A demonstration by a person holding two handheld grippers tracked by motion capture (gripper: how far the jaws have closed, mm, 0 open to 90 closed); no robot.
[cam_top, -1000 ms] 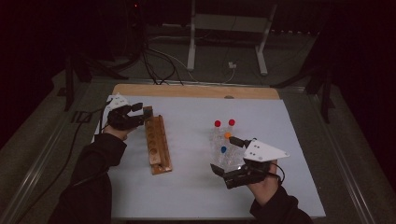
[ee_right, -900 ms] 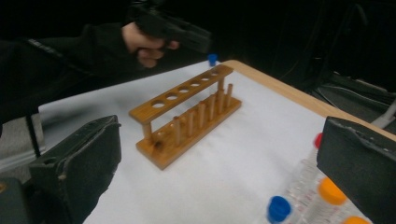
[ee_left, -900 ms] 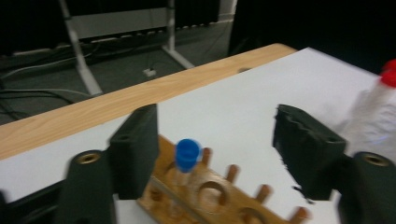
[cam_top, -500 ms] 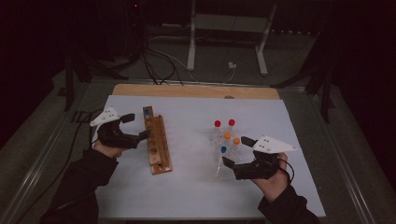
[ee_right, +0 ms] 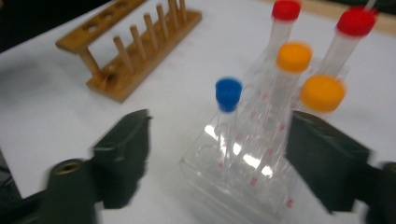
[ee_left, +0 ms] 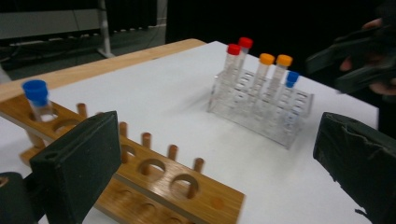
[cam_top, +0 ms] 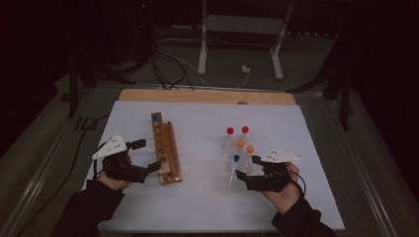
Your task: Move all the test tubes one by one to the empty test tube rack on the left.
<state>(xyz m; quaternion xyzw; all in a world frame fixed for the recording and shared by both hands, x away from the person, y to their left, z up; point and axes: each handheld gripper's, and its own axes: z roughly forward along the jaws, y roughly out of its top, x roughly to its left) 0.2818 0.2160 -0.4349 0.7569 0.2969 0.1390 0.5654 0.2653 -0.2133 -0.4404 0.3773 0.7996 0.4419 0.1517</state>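
High view: right claw (cam_top: 243, 167) low over the tabletop (cam_top: 207, 197), tips at the near end of the clear plastic rack (cam_top: 236, 160). Its jaws have just been closing; right gripper view shows the blue-capped tube (ee_right: 227, 109) between them, pads not touching it, nothing held. Left claw (cam_top: 146, 154) jaws wide apart and empty, one tip just beside the near end of the wooden rack (cam_top: 164, 148).

Open white surface lies between the two racks and along the near edge. Bare wood strip (cam_top: 207, 96) at the far edge.

Clear rack: glossy, see-through, holding five upright tubes with two red caps (cam_top: 237, 130), two orange caps (cam_top: 245, 146) and one blue. Wooden rack: round holes, peg row, one blue-capped tube (cam_top: 155, 119) at its far end.

Both forearms in dark sleeves enter from below; the claws angle inward.
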